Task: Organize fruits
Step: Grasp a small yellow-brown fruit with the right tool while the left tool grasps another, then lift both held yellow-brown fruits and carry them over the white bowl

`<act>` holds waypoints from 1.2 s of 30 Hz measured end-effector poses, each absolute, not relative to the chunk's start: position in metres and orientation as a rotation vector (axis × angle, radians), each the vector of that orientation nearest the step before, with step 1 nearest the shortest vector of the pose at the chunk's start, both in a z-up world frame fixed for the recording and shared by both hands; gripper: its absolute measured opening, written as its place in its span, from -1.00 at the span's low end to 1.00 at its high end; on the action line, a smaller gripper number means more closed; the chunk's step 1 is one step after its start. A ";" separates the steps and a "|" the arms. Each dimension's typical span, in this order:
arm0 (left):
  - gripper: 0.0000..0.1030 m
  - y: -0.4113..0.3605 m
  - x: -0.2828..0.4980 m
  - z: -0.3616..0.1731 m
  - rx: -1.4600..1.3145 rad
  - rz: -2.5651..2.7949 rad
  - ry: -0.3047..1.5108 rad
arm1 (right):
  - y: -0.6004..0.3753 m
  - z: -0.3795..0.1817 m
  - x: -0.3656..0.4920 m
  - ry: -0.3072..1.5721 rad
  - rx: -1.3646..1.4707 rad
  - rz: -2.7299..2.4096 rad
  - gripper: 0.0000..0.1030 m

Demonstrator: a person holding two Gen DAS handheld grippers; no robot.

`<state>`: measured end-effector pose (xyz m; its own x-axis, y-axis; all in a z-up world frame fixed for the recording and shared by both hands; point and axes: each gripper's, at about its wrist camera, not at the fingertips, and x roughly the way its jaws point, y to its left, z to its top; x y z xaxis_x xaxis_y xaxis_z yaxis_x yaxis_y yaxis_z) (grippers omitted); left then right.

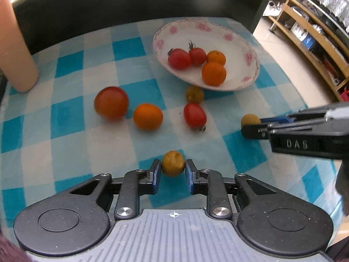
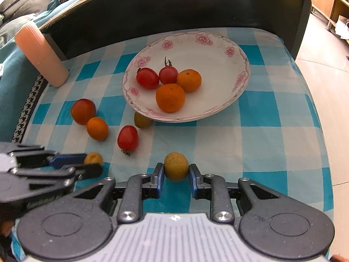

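My left gripper (image 1: 173, 163) is shut on a small yellow-brown fruit (image 1: 173, 160) just above the checked cloth. My right gripper (image 2: 176, 170) is shut on a similar yellow fruit (image 2: 176, 168). Each gripper also shows in the other's view: the right gripper (image 1: 250, 124) with its fruit (image 1: 250, 119), the left gripper (image 2: 92, 163) with its fruit (image 2: 93, 158). A flowered white plate (image 2: 209, 65) at the back holds two red tomatoes and two oranges (image 2: 170, 97). Loose on the cloth lie a large red-orange tomato (image 1: 111, 102), an orange (image 1: 147, 116), a red tomato (image 1: 194, 115) and a yellow-green fruit (image 1: 194, 94) against the plate.
A pink cylinder (image 1: 15, 48) stands at the far left of the blue-and-white checked cloth (image 2: 272, 131). A dark upright panel (image 2: 174, 11) closes off the back. The table ends at the right, with tiled floor (image 2: 336, 87) and wooden shelves (image 1: 305, 32) beyond.
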<state>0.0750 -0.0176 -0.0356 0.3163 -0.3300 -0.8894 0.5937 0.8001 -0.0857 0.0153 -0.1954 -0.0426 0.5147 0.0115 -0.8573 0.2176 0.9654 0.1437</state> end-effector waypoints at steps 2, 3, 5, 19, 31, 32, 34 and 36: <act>-0.39 -0.017 0.073 -0.038 0.284 -0.606 1.106 | -0.192 -0.045 0.016 1.041 0.233 -0.123 -0.26; -0.39 -0.018 0.072 -0.039 0.294 -0.610 1.109 | -0.191 -0.047 0.015 1.051 0.225 -0.123 -0.26; -0.36 -0.019 0.071 -0.043 0.307 -0.617 1.107 | -0.187 -0.050 0.014 1.066 0.204 -0.126 -0.26; -0.38 -0.021 0.066 -0.047 0.345 -0.633 1.068 | -0.177 -0.053 0.016 1.051 0.143 -0.138 -0.26; -0.38 -0.048 0.074 -0.024 0.289 -0.669 0.998 | -0.179 -0.033 0.012 0.970 0.121 -0.171 -0.26; -0.38 -0.049 0.075 -0.025 0.291 -0.670 0.997 | -0.179 -0.032 0.011 0.968 0.120 -0.174 -0.26; -0.38 -0.053 0.076 -0.026 0.297 -0.671 0.997 | -0.181 -0.030 0.011 0.964 0.120 -0.179 -0.26; -0.38 -0.056 0.078 -0.027 0.296 -0.675 0.999 | -0.181 -0.028 0.011 0.961 0.117 -0.185 -0.26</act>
